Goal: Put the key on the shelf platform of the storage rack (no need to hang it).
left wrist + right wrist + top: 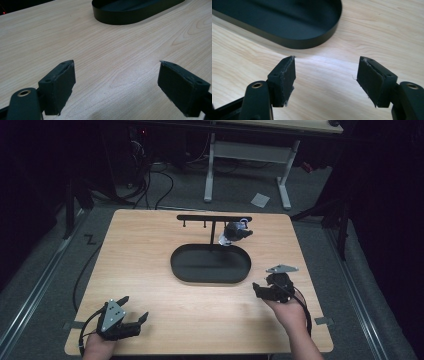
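A light wooden counter (150,270) carries a black oval tray (210,264) near its middle. The tray's inside looks bare. Just behind the tray stands a thin black rack (214,218): one upright post with a crossbar and short pegs hanging under the bar. At the right end of that bar sits a small dark object with a pale bluish part (235,232); it is too small to tell what it is or whether it hangs from the bar or rests on the counter.

The left claw (136,309) lies low at the near left corner of the counter, held in a hand (97,347), well apart from the tray. In the left gripper view its jaws stand wide, with nothing but wood grain between them and the tray's rim farther ahead.

The right claw (256,287) sits near the tray's near right end, held by the other hand (287,310). In the right gripper view its jaws are also spread wide and hold nothing, with the tray's curved end just beyond them.

Beyond the counter, cables trail across a grey floor (240,190) beside a white-legged desk frame (247,167).
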Motion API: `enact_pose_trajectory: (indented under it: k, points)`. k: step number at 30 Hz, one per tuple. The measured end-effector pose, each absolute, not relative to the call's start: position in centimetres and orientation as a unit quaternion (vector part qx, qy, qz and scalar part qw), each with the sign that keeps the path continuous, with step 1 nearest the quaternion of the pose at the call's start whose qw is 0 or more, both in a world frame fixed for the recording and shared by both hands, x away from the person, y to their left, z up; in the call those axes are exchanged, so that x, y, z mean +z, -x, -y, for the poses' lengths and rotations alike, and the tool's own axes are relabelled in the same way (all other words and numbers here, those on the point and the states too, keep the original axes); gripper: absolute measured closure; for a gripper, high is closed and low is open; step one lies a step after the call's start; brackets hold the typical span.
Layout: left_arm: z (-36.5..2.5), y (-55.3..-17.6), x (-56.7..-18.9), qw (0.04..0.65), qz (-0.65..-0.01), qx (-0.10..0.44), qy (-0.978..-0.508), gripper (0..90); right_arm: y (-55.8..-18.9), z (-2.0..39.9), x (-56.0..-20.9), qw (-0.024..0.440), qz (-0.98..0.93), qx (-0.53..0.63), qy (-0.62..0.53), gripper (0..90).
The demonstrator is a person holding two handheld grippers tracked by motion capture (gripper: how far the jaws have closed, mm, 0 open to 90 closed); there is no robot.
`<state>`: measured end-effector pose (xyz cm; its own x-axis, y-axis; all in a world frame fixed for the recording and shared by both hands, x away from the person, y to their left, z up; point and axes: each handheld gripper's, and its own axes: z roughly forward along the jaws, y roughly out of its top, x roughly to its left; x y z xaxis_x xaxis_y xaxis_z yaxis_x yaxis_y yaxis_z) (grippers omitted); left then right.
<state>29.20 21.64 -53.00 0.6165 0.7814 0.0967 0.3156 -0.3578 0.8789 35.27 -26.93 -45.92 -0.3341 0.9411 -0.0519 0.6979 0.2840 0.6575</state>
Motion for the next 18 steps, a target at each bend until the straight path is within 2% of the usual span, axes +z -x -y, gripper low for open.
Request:
enact_pose_trajectory:
  k: [4, 6, 8, 9, 10, 18]
  points:
    - [-21.6, -29.2, -53.0, 0.445, -0.351, 0.260, -0.782, 15.2, -33.8, 26.5, -47.2, 0.220, -0.758, 0.309, -0.531, 28.7]
    - [-21.6, -29.3, -53.0, 0.444, -0.352, 0.257, -0.783, 15.2, -31.5, 25.8, -49.0, 0.242, -0.739, 0.343, -0.527, 28.0]
    - [-21.6, -29.4, -53.0, 0.446, -0.353, 0.257, -0.782, 15.2, -29.1, 25.5, -50.8, 0.290, -0.693, 0.386, -0.535, 32.3]
    - [-21.6, -29.5, -53.0, 0.443, -0.354, 0.254, -0.783, 15.2, -28.5, 25.1, -51.6, 0.297, -0.696, 0.388, -0.527, 31.0]
    - [-21.6, -29.5, -53.0, 0.442, -0.355, 0.253, -0.784, 15.2, -28.5, 24.7, -51.8, 0.270, -0.719, 0.378, -0.517, 27.5]
    - [-21.6, -29.4, -53.0, 0.449, -0.345, 0.252, -0.785, 15.2, -28.2, 24.1, -52.1, 0.274, -0.725, 0.381, -0.504, 24.4]
